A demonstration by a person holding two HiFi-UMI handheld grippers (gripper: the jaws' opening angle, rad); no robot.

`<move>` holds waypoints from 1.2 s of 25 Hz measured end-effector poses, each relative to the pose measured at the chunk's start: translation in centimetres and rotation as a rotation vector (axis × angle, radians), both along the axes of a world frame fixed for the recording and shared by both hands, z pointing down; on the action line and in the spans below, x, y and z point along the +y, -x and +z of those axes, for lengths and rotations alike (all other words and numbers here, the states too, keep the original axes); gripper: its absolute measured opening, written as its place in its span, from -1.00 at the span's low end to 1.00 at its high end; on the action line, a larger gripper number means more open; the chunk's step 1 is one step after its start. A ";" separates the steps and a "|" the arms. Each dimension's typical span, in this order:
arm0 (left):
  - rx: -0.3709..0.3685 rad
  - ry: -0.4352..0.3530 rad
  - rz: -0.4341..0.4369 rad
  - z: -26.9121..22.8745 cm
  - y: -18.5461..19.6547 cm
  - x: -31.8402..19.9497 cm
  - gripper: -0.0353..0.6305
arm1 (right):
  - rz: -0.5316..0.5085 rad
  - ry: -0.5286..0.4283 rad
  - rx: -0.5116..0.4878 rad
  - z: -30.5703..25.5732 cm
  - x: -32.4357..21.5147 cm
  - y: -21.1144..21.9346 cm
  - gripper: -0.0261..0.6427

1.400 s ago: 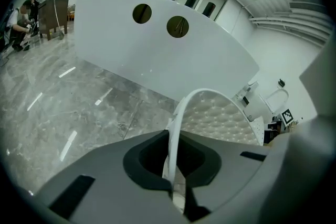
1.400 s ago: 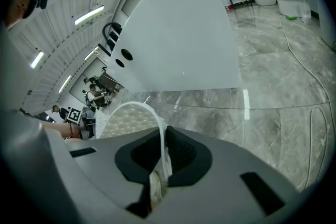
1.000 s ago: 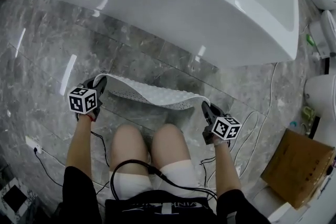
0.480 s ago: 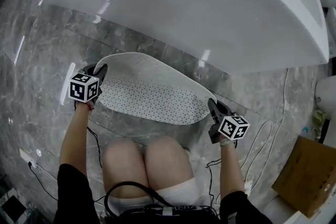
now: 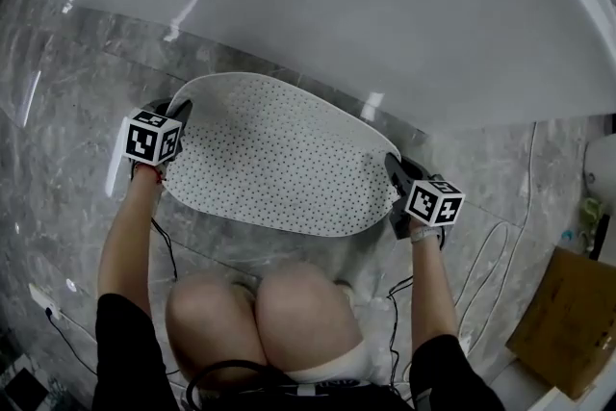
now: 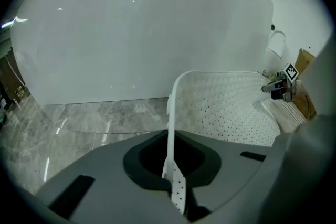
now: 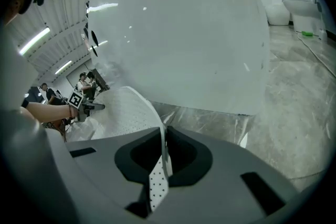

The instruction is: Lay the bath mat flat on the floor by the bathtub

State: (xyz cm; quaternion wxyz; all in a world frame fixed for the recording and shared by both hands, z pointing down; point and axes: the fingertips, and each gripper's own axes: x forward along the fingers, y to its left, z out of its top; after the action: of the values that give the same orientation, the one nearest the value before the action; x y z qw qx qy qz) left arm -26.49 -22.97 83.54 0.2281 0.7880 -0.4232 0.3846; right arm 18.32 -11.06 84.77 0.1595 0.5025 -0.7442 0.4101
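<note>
The white bathtub (image 5: 385, 5) fills the top of my head view, its curved wall rising from the grey marbled floor (image 5: 67, 120) ahead of my knees (image 5: 260, 303). Between the tub and me, the bath mat (image 5: 279, 159) is spread lengthwise along the tub's wall, its far edge close beside it, low over the floor. Whether its middle already rests on the floor I cannot tell from here.

My left tool (image 5: 179, 111) is pinched tight on the mat's left end, and my right tool (image 5: 394, 166) is pinched tight on its right end. In each gripper view a thin strip of mat stands on edge between the closed jaws.

I judge the mat light, thin and floppy, something rubbery. Where I grip it, the rim curls up out of the jaws and then bends over toward the flatter middle, so it holds no shape of its own. It is dotted all over with small holes (image 5: 289, 183), and the left gripper view shows a bumpy patch. It will probably cling to the floor once down and resist being slid into place.

Taking it at the two short ends, right at the rim, seems the right hold, since that keeps it stretched and stops the middle from folding. The risk I see is curled ends after release, so I'd bring both ends down level before loosening.
</note>
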 end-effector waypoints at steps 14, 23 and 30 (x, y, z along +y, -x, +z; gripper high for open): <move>-0.091 -0.020 0.030 2.8 -0.9 -1.7 -0.83 | 0.044 0.009 0.054 2.9 -3.3 -0.4 -0.83; -0.135 -0.041 0.028 4.1 -1.1 -2.1 -0.83 | 0.057 0.011 0.100 4.5 -4.9 -0.9 -0.83; -0.140 -0.077 -0.016 4.4 -1.2 -2.3 -0.76 | 0.062 -0.020 0.173 5.1 -5.5 -1.2 -0.82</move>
State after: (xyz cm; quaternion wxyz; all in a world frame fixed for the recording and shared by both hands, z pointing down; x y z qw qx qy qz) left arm -25.28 -25.27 87.90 0.1706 0.7639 -0.4590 0.4203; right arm 19.48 -16.60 89.88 0.2055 0.5604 -0.7159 0.3622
